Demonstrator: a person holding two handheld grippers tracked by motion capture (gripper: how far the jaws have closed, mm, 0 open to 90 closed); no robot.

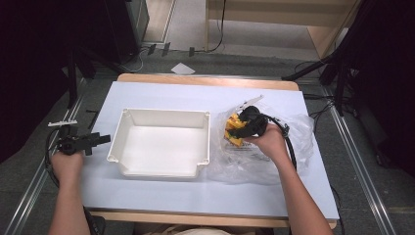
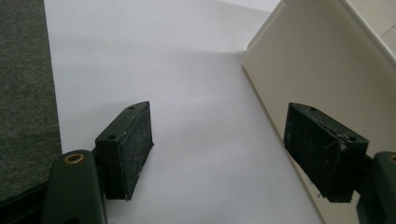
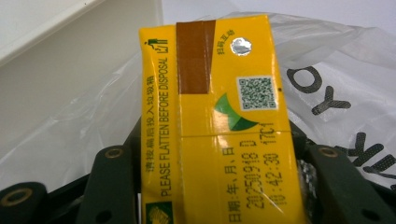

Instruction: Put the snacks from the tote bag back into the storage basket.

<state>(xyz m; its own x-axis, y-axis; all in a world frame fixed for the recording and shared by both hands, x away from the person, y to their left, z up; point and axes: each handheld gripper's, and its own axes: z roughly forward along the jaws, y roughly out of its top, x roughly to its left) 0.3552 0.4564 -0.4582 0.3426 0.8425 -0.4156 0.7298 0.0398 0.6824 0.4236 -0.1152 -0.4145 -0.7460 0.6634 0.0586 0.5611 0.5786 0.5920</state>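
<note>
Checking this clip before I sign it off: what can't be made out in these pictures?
- Right gripper pads: hidden behind the yellow carton in the right gripper view, so contact is unconfirmed.
- Carton's lower end: cut off by that view's bottom edge.
- Carton in the high view: mostly covered by the gripper and hand; label too small.
- Plastic bag: any further contents blurred by its folds.
- White bin interior: outside the left gripper view.

Yellow carton (image 3: 219, 130) clamped between right gripper (image 3: 215, 186) jaws (printed date facing camera); clear plastic bag (image 3: 336, 79) behind, cream bin wall (image 3: 70, 79) upper left.
</note>
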